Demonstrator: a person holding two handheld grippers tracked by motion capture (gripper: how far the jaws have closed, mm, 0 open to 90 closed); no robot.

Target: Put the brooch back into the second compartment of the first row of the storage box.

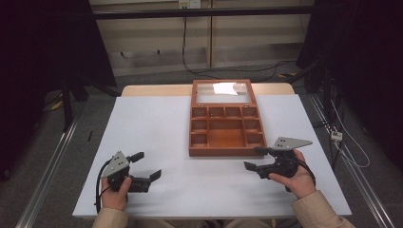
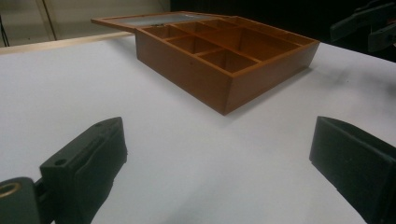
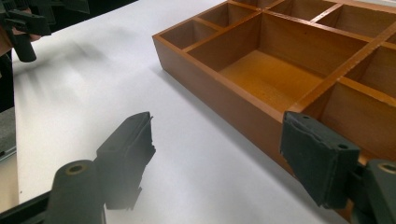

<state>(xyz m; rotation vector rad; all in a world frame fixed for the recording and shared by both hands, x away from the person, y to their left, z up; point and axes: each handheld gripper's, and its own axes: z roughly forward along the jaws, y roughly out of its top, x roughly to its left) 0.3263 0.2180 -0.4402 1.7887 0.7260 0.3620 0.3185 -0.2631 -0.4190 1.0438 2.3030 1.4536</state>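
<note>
Wooden box [image 1: 225, 130] sits on the white table [image 1: 152, 137], centre-right and toward the far half, its glass-panelled lid [image 1: 221, 91] thrown fully open and lying flat beyond the far edge. Compartments all look empty: small cells along the far row and both sides, one large cell in the middle. Right gripper [image 1: 256, 159] hangs just off the box's near right corner, jaws spread wide with nothing between them; in the right gripper view the near wall of the box [image 3: 243, 100] runs close past the right-hand jaw. Left gripper [image 1: 147, 165] is well apart from the box, low over the table at the near left, jaws likewise wide and empty, pointed toward the box across bare tabletop [image 2: 187, 154]. Both hands grip from beneath and behind, forearms entering from the near edge, wrists roughly level. Judgement: the work looks to be an approach to the box, likely closing the lid. To do it well, the right gripper should travel along the right side to the lid's far edge, catch the frame rather than the glass, and swing it over on the hinges slowly; the left could steady the near left wall so the box does not slide.
</note>
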